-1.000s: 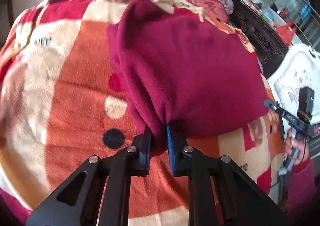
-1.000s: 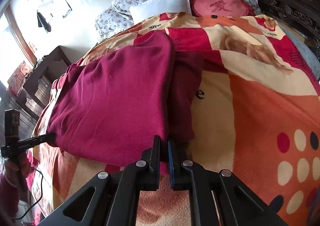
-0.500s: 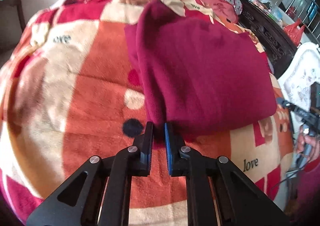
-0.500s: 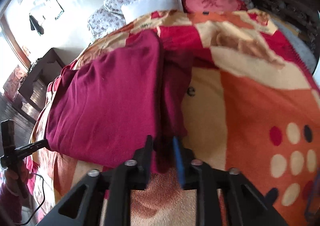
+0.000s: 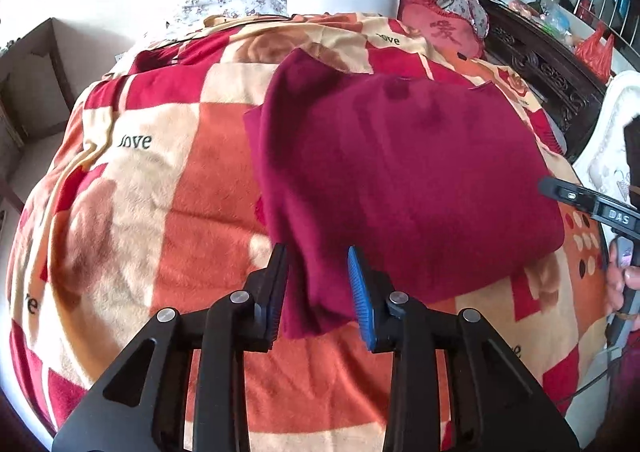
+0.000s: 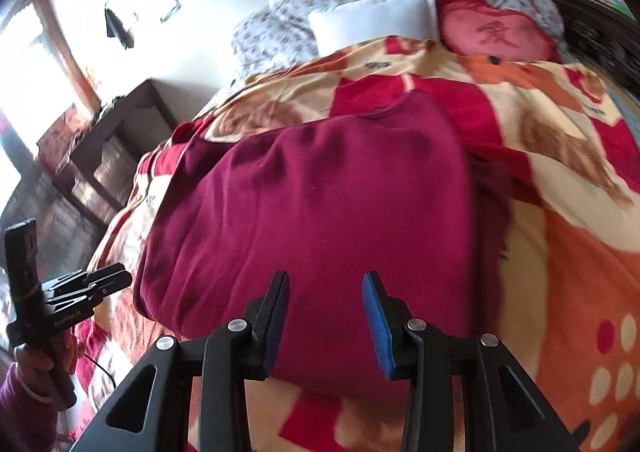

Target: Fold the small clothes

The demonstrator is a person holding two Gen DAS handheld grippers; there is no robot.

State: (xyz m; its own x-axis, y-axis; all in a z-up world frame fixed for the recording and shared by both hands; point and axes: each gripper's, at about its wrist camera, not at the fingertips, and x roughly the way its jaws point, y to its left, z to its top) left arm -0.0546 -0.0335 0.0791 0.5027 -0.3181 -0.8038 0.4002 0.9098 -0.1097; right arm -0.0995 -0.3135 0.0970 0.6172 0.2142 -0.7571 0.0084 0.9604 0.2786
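**Garment folded once, both grippers letting go**

The maroon garment [image 5: 400,179] lies doubled on the bed's patterned blanket [image 5: 160,191]. Soft, thick fleece: light, limp, best pinched at a corner or hem. The left gripper [image 5: 318,292] has just been opening, the near corner loose between its jaws; the right gripper [image 6: 326,316] likewise, straddling the near edge.

A dark red sweater [image 5: 400,179] lies folded on a bed covered by an orange, red and cream checked blanket [image 5: 160,191]. It forms a thick, roughly rectangular bundle with soft rounded edges, and a narrower darker layer shows from underneath along one long side.
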